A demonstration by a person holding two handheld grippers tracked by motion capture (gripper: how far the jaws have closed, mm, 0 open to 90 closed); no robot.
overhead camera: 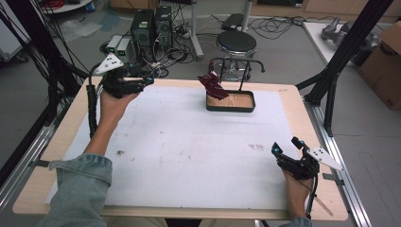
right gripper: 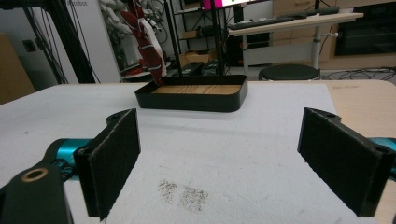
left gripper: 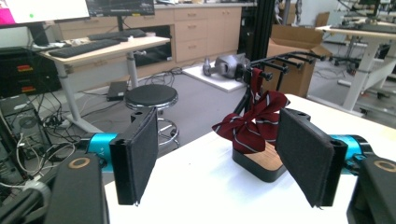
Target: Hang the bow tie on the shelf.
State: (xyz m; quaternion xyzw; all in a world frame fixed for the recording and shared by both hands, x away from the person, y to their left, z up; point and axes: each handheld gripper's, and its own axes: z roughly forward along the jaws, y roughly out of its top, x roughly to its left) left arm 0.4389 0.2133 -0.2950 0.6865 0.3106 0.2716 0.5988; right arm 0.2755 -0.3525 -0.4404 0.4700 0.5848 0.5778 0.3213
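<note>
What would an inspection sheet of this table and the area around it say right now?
Surface: white mat on a wooden table, with a few dark smudges.
Job's things: striped red tie hanging from a black rack over a wood-bottomed tray.
Clutter: nothing seen.
Grippers: left hand-held gripper and right hand-held gripper, both open, empty.
Cables: one trails from each gripper.
Surroundings: stool, computers, floor wiring, cardboard box.
</note>
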